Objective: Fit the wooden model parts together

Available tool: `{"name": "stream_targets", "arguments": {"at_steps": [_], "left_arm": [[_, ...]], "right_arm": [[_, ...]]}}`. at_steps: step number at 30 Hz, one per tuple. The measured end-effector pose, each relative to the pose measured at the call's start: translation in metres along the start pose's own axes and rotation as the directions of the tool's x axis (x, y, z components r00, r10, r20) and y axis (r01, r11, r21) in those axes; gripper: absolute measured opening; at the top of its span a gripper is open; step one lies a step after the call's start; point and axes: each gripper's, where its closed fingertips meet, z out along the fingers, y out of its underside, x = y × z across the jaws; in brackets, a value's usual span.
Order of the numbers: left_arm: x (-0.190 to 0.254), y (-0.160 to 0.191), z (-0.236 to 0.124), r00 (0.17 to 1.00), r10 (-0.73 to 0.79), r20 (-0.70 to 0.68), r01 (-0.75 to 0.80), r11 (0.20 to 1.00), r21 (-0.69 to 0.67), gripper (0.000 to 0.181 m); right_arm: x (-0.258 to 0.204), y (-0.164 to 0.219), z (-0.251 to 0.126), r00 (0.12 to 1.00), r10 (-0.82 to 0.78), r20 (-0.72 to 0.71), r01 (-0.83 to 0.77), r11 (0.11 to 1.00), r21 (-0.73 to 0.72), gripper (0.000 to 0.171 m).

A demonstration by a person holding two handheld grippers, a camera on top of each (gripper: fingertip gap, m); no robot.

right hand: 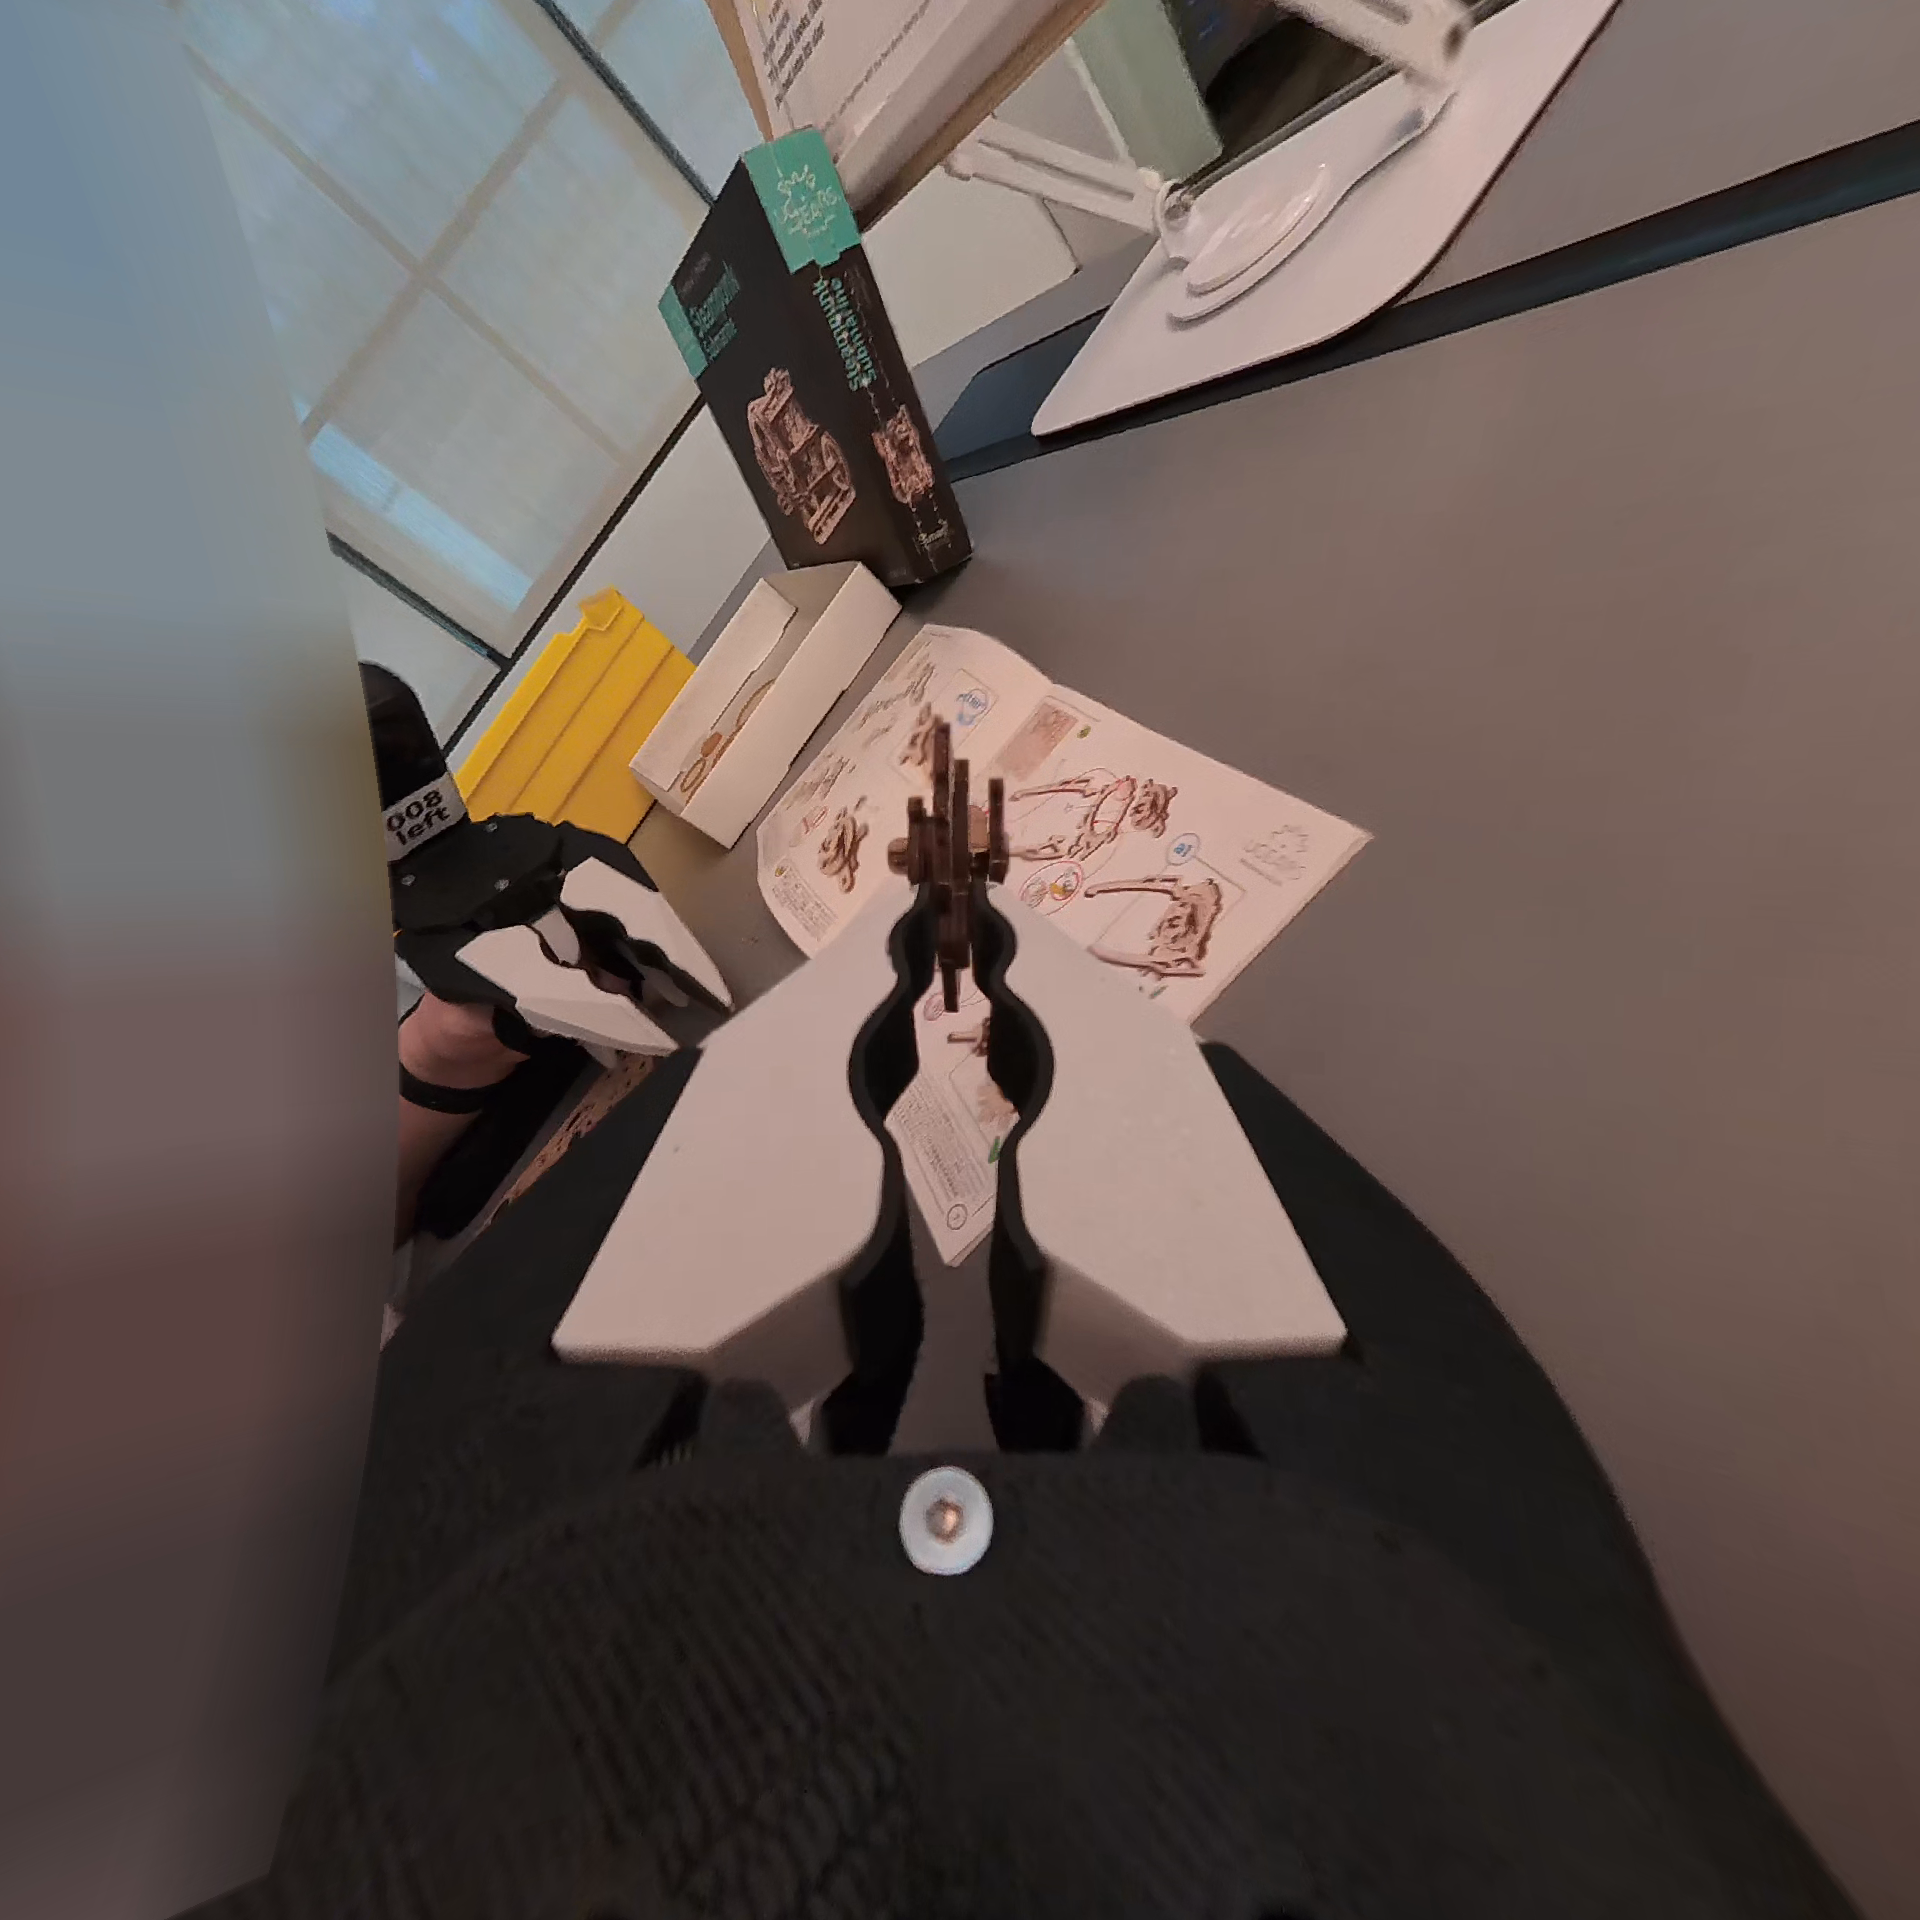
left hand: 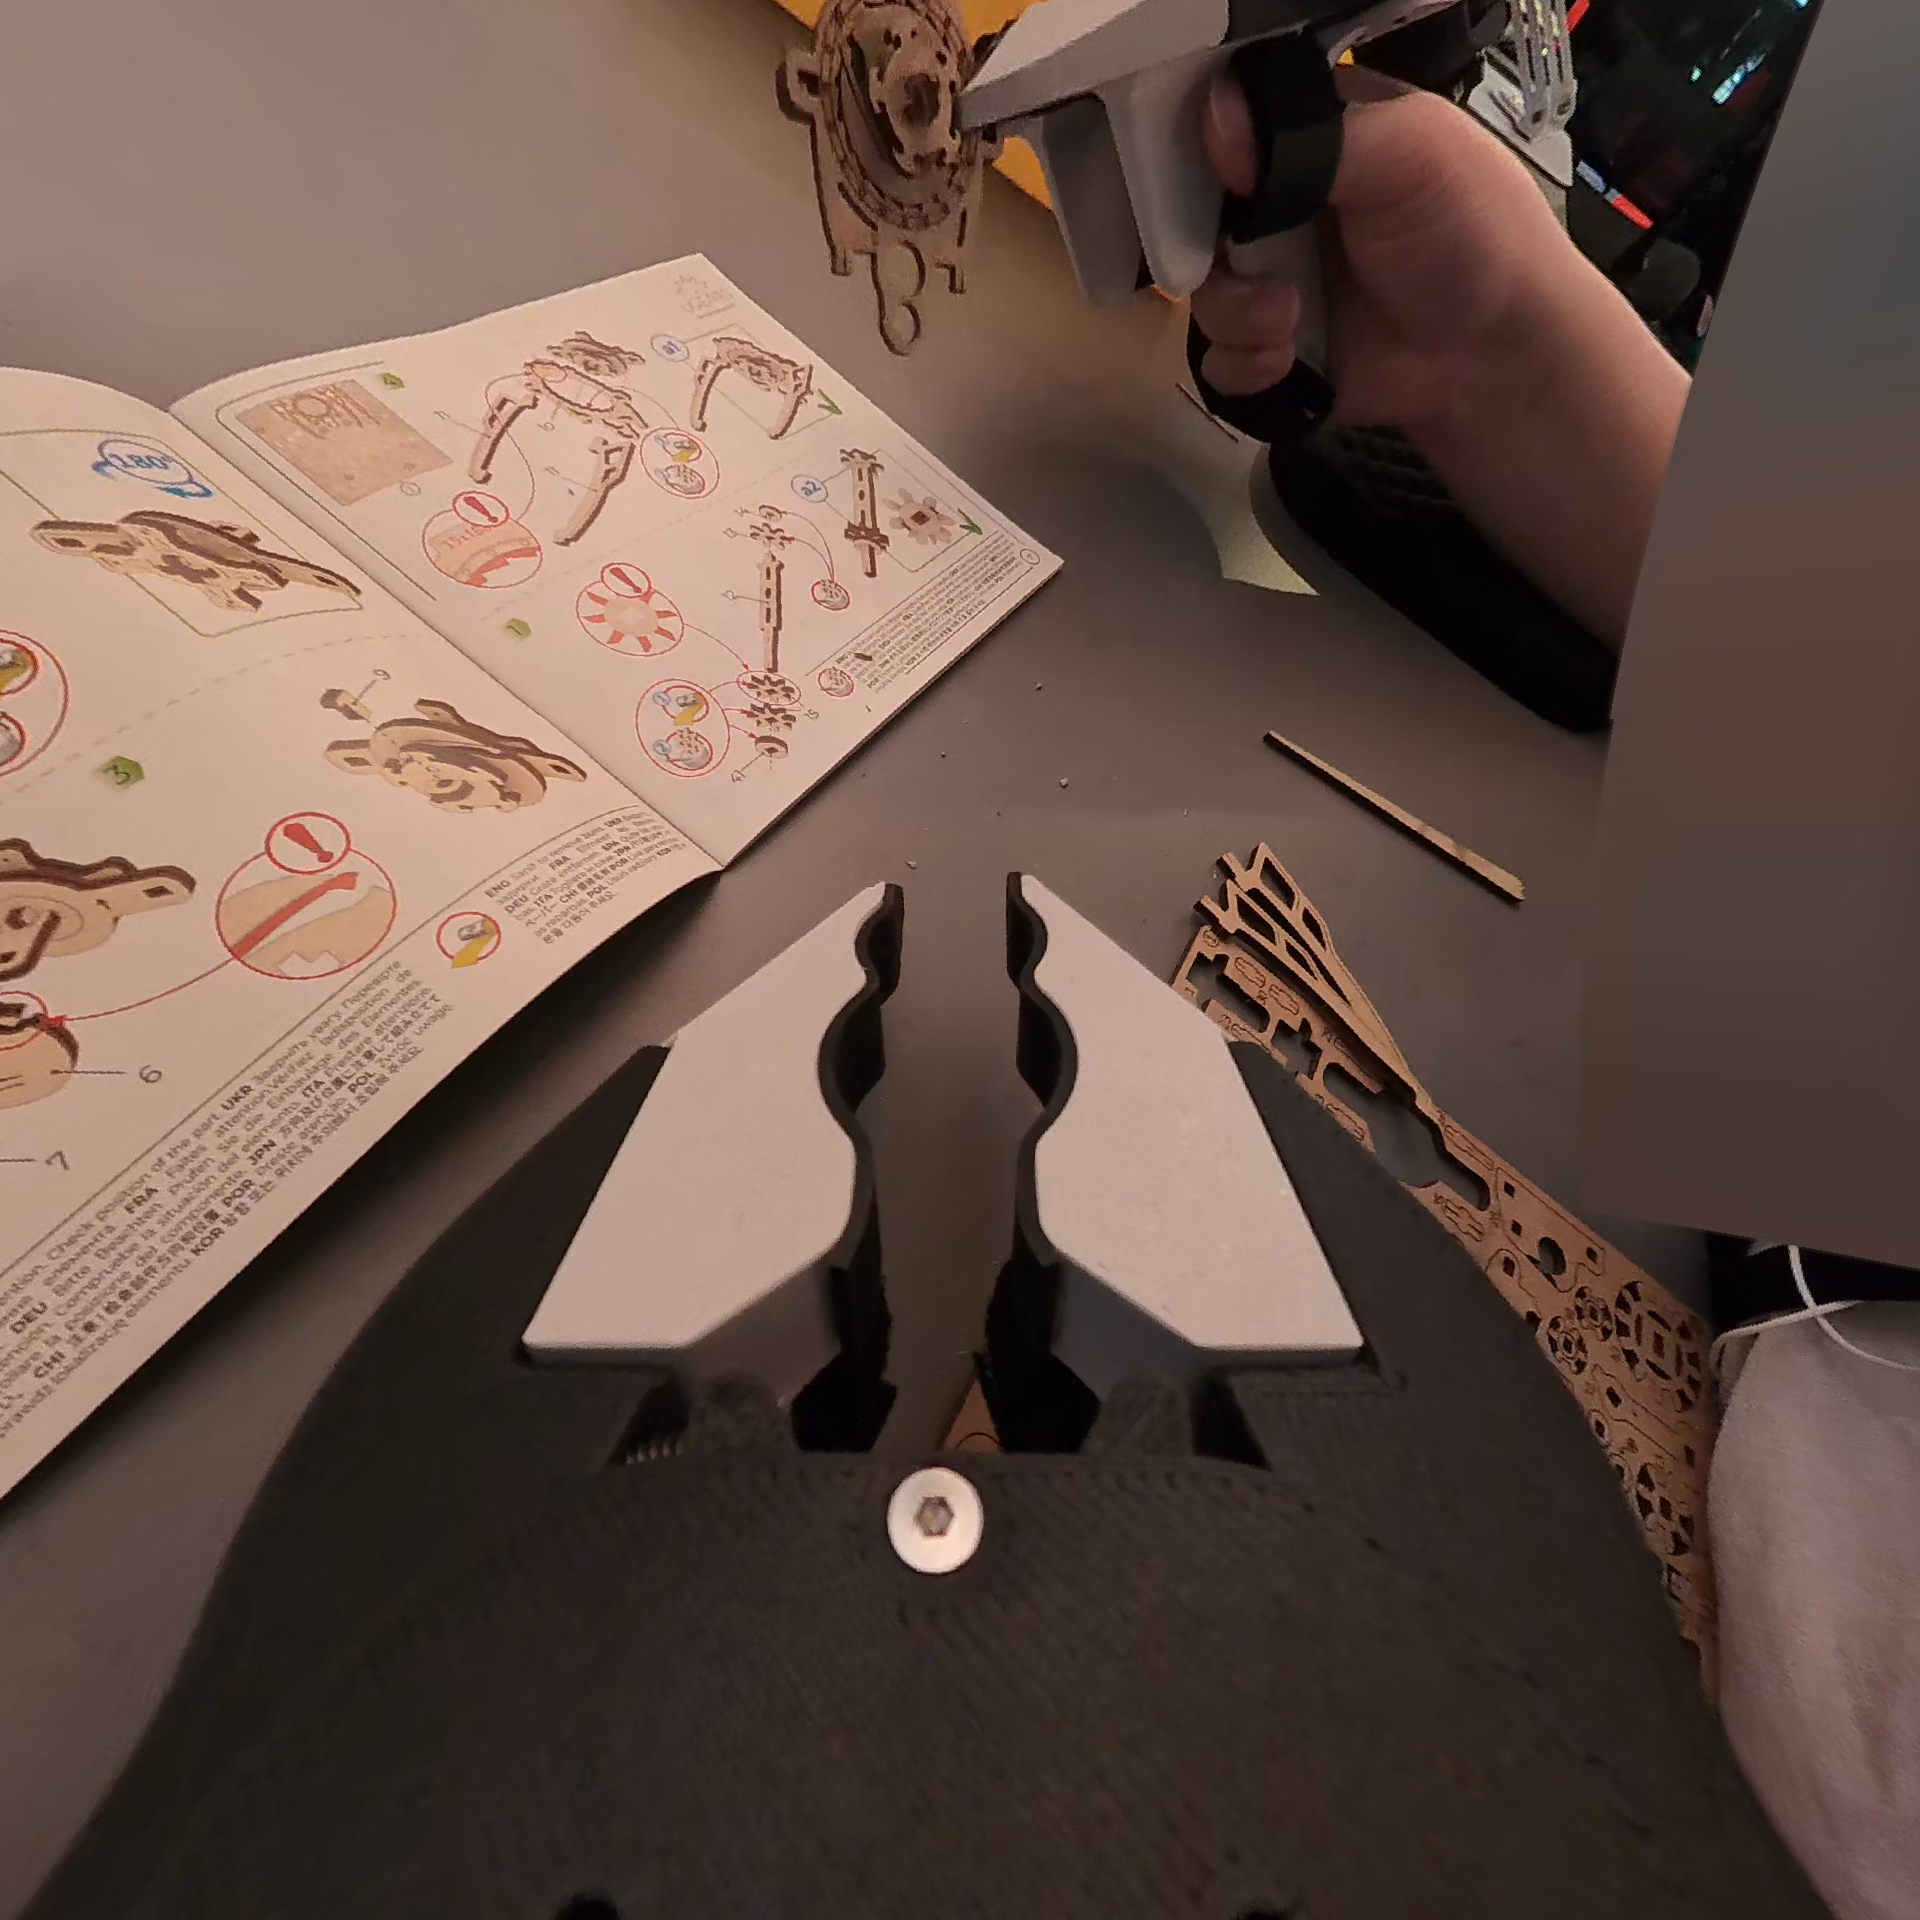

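Observation:
My right gripper [right hand: 951, 914] is shut on a brown wooden model assembly [right hand: 951, 831], seen edge-on above the table. In the left wrist view that assembly [left hand: 883, 156] shows as a round geared plate with curled feet, held aloft at the top by the right gripper [left hand: 971, 104]. My left gripper [left hand: 954, 894] is open and empty, low over the grey table [left hand: 1091, 665]. It also shows in the right wrist view [right hand: 686, 1018] at the left. A laser-cut wooden parts sheet [left hand: 1455, 1174] lies just right of my left fingers.
An open instruction booklet [left hand: 416, 675] lies left of my left gripper. A thin wooden stick [left hand: 1392, 816] lies to the right. A dark model box [right hand: 821, 364], a white tray [right hand: 769, 696] and a yellow tray [right hand: 582, 717] stand at the table's far side. My right fingertips sit around 20 cm from my left ones.

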Motion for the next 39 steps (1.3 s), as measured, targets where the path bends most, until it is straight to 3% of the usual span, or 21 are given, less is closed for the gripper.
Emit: {"name": "stream_targets", "arguments": {"at_steps": [3,6,11,16,21,26,33,39], "left_arm": [[-0.002,-0.001,0.000,1.000,0.005,0.015,-0.005,1.000,0.007,0.019],[-0.004,-0.003,-0.001,1.000,0.011,0.027,-0.011,1.000,0.015,0.024],[0.009,-0.014,0.001,0.998,-0.029,-0.054,0.033,0.996,0.078,0.031],[0.022,-0.022,0.003,0.994,-0.036,-0.102,0.049,0.992,0.121,0.030],[0.050,-0.028,0.001,0.953,-0.086,-0.289,0.129,0.983,0.130,0.017],[0.055,-0.031,-0.003,0.915,-0.152,-0.374,0.211,0.970,0.121,0.003],[0.035,-0.056,-0.020,0.856,-0.284,-0.432,0.422,0.867,0.265,0.003],[0.027,-0.059,-0.021,0.865,-0.299,-0.402,0.433,0.851,0.298,0.003]], "right_arm": [[-0.016,0.015,0.010,0.997,0.001,0.078,0.006,0.996,-0.088,0.005],[-0.050,0.044,0.022,0.967,0.051,0.249,0.010,0.972,-0.237,0.005],[-0.076,0.080,0.031,0.940,0.066,0.336,0.073,0.920,-0.386,0.005],[-0.100,0.091,0.034,0.906,0.085,0.414,0.103,0.906,-0.411,0.004],[-0.111,0.100,0.033,0.890,0.067,0.451,0.153,0.888,-0.434,0.004],[-0.118,0.090,0.033,0.864,0.085,0.496,0.131,0.913,-0.386,0.004],[-0.109,0.069,0.038,0.887,0.052,0.459,0.085,0.958,-0.272,0.019],[-0.117,0.073,0.041,0.868,0.114,0.483,0.034,0.957,-0.287,0.015]]}}
